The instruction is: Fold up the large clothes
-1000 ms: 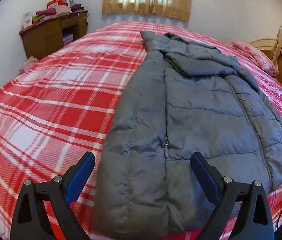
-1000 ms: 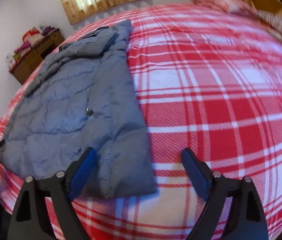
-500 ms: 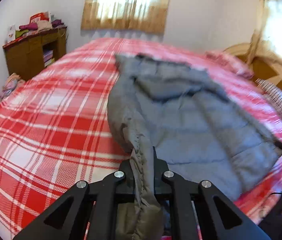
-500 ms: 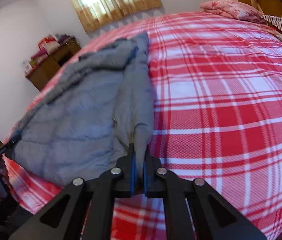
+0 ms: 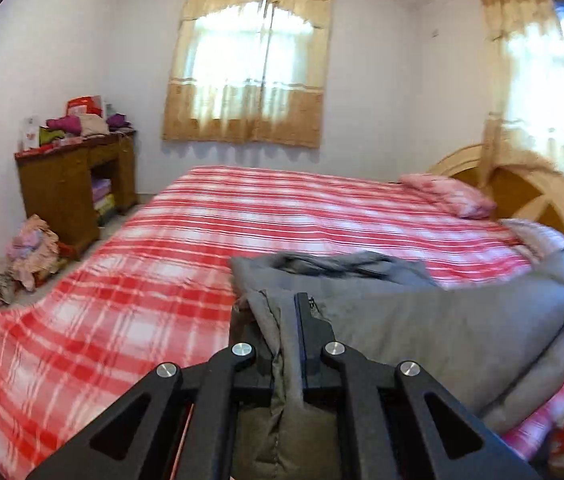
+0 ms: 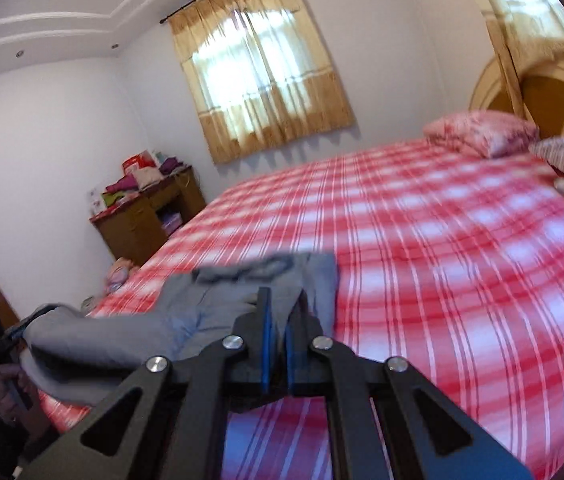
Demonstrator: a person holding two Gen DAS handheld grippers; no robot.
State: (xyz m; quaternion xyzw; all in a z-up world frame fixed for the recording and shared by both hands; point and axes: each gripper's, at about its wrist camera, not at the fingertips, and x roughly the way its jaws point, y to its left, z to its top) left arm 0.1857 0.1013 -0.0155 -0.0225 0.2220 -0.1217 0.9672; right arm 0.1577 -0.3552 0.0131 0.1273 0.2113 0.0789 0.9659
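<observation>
Both grippers are clamped on the grey jacket (image 5: 441,328): left gripper (image 5: 285,312) hides its pinched hem, right gripper (image 6: 282,312) likewise; the far collar blurs ahead.

A grey jacket (image 5: 421,320) lies on a red-and-white plaid bedspread (image 5: 142,280). The pillow (image 5: 447,196) is pink, the curtains (image 5: 250,80) tan, the cabinet (image 5: 66,192) brown.
</observation>
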